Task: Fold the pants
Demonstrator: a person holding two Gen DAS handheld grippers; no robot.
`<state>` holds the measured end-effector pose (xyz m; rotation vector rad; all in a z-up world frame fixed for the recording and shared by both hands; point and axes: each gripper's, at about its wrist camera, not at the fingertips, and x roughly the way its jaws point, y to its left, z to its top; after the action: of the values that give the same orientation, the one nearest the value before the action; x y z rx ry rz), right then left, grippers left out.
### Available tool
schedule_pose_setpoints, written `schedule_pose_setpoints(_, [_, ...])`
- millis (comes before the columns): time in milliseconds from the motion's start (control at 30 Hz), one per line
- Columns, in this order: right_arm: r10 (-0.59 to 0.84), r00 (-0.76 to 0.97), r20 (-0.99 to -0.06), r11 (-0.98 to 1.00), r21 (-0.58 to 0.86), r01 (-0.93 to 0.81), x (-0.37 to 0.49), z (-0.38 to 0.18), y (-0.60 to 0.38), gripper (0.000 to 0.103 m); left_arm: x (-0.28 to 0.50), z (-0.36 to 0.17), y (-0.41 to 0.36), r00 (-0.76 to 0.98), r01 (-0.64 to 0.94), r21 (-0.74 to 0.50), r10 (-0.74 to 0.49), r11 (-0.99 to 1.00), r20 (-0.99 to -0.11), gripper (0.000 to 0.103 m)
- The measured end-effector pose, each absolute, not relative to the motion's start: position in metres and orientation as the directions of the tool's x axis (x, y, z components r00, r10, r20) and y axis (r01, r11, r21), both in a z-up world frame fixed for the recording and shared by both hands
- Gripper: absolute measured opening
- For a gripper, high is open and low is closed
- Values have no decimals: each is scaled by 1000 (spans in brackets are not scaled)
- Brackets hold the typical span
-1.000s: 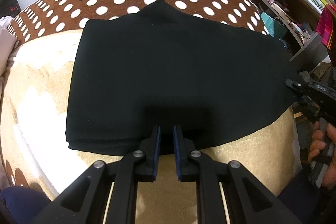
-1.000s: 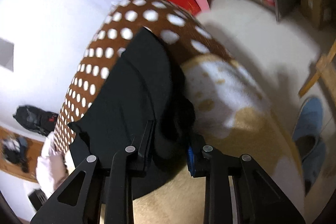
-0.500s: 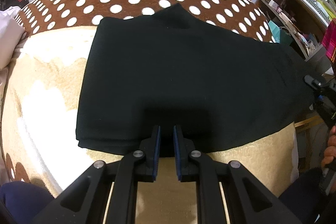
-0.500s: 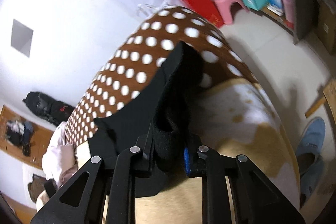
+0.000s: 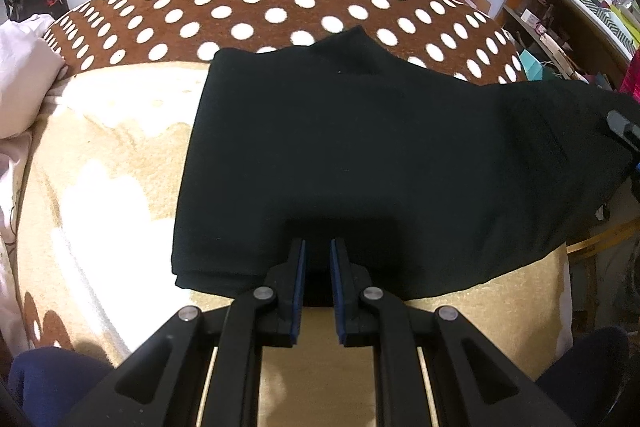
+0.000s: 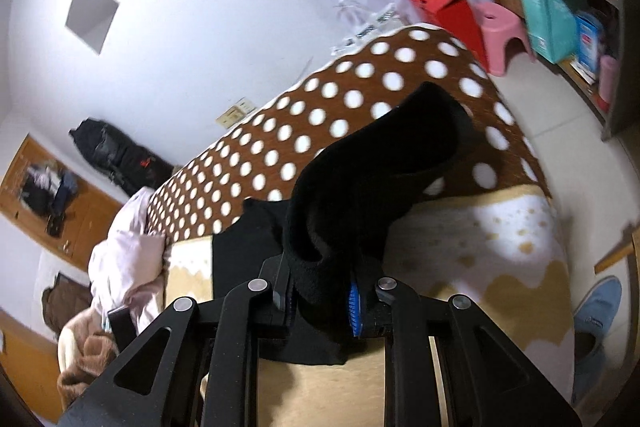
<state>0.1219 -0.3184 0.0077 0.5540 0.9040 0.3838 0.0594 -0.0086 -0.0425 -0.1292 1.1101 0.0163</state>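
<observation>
While the left wrist view spreads the black pants (image 5: 360,163) flat across the bed (image 5: 100,155), over its tan blanket and the brown dotted one (image 5: 256,7), the right wrist view alone shows their end bunched and lifted off the bed. That view also takes in a pink stool (image 6: 500,35) and a blue shoe (image 6: 596,311) on the floor. Angled steeply down, the left tool (image 5: 318,267) has its jaws narrow at the near edge of the pants; whether it pinches the cloth cannot be told. Tilted and raised, the right tool (image 6: 320,291) clamps the thick fold.
</observation>
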Motion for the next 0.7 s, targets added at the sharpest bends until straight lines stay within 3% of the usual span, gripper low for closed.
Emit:
schedule_pose_setpoints(400, [620, 465, -632, 782, 545, -301, 127, 34, -243, 20, 55, -32, 23, 449, -160, -90, -8, 983, -894, 14])
schedule_pose_setpoints(700, [655, 295, -696, 741, 512, -435, 124, 11, -159, 20, 44, -17, 63, 485, -255, -123, 17, 959, -874, 14])
